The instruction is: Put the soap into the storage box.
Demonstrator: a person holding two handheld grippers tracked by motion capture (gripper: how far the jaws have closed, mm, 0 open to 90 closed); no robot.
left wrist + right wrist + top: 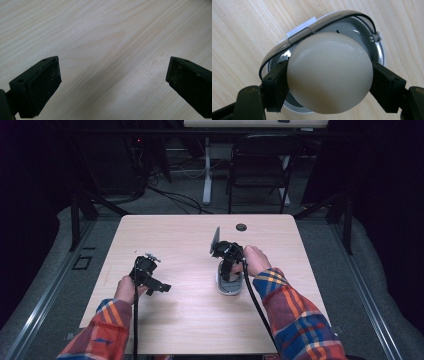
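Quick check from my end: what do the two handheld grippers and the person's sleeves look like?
Both the left gripper and right gripper are black, with flat rectangular scuffed pads. A black cable trails from each; a grey plate tops the right. The sleeves are red, blue and yellow plaid.

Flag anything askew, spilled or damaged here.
Nothing stands out. The right gripper holds an intact pale egg over the grey-lined metal holder; the left gripper hangs open above bare table.
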